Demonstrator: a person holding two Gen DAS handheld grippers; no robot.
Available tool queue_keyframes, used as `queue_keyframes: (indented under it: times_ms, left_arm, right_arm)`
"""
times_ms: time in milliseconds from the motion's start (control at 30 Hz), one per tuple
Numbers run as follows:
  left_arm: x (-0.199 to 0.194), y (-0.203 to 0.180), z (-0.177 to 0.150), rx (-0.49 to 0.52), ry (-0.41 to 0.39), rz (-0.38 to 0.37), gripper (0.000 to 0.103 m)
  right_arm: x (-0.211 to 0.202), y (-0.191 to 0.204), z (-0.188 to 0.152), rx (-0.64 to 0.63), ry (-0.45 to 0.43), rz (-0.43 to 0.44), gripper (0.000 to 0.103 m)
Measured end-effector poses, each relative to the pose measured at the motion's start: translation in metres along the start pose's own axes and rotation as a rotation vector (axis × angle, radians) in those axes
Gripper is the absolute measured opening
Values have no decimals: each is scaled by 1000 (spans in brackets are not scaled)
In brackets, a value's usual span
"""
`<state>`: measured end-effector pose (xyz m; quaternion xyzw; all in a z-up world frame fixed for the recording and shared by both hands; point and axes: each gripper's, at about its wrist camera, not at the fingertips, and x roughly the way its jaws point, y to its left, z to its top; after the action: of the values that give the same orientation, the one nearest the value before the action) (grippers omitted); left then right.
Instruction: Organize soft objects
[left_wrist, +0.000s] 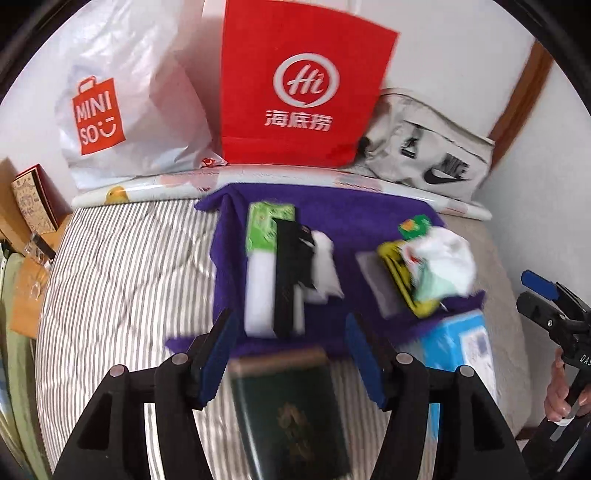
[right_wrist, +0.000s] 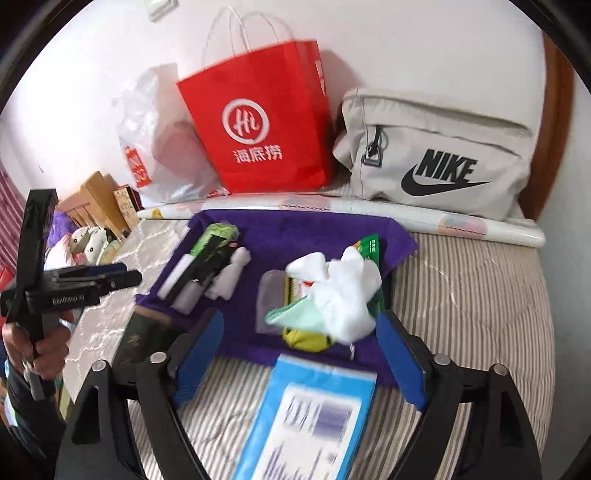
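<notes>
A purple towel (left_wrist: 332, 218) (right_wrist: 295, 236) lies on the striped bed with small items on it. On its left are a green-and-white pack (left_wrist: 264, 236) (right_wrist: 214, 236), a black case (left_wrist: 290, 273) and white tissue (left_wrist: 325, 266). On its right a crumpled white cloth (left_wrist: 443, 258) (right_wrist: 340, 288) lies over a mint cloth (right_wrist: 295, 314) and a yellow item (left_wrist: 395, 273). My left gripper (left_wrist: 291, 354) is open above a dark green booklet (left_wrist: 291, 413). My right gripper (right_wrist: 299, 354) is open above a blue packet (right_wrist: 310, 417) (left_wrist: 458, 339).
A red paper bag (left_wrist: 303, 88) (right_wrist: 258, 129), a white MINISO bag (left_wrist: 122, 110) and a beige Nike pouch (right_wrist: 436, 151) (left_wrist: 432, 155) stand along the wall. A rolled sheet (right_wrist: 369, 214) lies behind the towel. Boxes (left_wrist: 33, 199) and clutter sit left of the bed.
</notes>
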<state>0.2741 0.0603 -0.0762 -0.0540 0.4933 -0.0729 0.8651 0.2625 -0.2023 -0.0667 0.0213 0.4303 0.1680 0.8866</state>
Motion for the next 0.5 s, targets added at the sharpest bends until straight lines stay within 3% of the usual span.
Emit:
queue_keyframes:
  times_ms: [100, 500]
  left_arm:
    - [-26, -8, -23, -2, -22, -2, 70]
    - [-114, -47, -118, 34, -137, 53, 80]
  right_arm:
    - [-29, 13, -14, -1, -45, -25, 92]
    - [-121, 79, -98, -82, -165, -78, 97]
